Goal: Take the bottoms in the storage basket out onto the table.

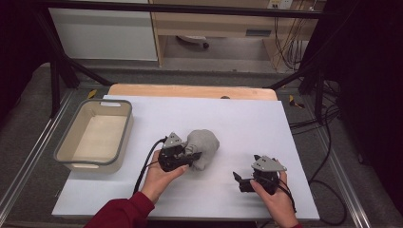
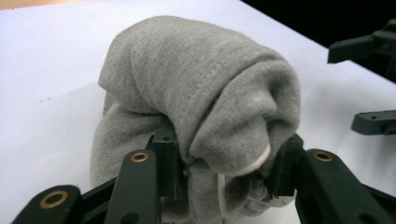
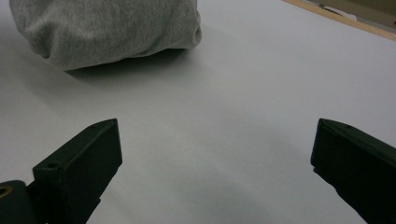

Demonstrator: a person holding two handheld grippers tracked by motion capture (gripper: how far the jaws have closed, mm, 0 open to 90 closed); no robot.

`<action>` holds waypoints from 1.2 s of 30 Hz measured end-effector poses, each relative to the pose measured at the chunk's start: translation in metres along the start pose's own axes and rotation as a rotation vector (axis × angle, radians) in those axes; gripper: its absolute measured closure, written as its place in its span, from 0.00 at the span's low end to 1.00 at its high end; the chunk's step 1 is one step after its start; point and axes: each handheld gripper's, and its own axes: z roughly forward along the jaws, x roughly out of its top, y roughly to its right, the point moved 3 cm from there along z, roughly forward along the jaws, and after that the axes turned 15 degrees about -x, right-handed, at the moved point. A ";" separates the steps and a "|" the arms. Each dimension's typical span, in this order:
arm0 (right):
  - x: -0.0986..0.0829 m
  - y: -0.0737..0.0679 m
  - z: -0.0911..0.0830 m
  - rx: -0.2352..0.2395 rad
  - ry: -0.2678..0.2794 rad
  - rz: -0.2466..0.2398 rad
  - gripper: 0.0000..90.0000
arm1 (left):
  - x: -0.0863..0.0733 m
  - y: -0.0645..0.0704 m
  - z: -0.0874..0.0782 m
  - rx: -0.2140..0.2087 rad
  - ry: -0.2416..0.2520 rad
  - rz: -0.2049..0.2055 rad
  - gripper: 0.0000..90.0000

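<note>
While the left gripper point(image 1: 189, 157) clamps its 2 black jaws on the near edge of the bunched grey knitted cloth point(image 1: 203, 146), that bundle rests on the white table sheet point(image 1: 247, 123), right of the beige plastic bin point(image 1: 95, 135). Right of the cloth and apart from it, the right gripper point(image 1: 240, 181) holds its jaws wide over bare sheet.

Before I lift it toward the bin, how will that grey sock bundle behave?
The grey sock bundle is soft knit, so it will probably sag and dent. The left gripper pinches one fold, so the roll may loosen. It looks light and unlikely to slip.
</note>
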 end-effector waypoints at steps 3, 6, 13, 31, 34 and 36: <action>0.000 0.000 0.001 0.007 0.003 0.001 0.03 | -0.002 -0.001 0.005 0.010 -0.013 0.024 0.62; 0.000 -0.002 0.003 0.016 -0.002 -0.003 0.03 | -0.002 -0.002 0.007 0.012 -0.007 0.023 0.61; 0.001 -0.001 0.002 0.007 0.003 -0.013 0.03 | 0.002 -0.008 -0.003 0.056 0.035 0.006 0.61; 0.003 0.002 0.004 0.012 0.008 0.008 0.03 | -0.008 -0.005 0.016 0.035 0.045 -0.043 0.61; 0.001 0.003 0.002 0.005 0.003 0.032 0.03 | -0.008 -0.006 0.021 0.021 0.069 -0.093 0.61; 0.001 0.004 0.001 0.004 0.009 0.024 0.02 | -0.009 -0.004 0.021 0.032 0.065 -0.074 0.61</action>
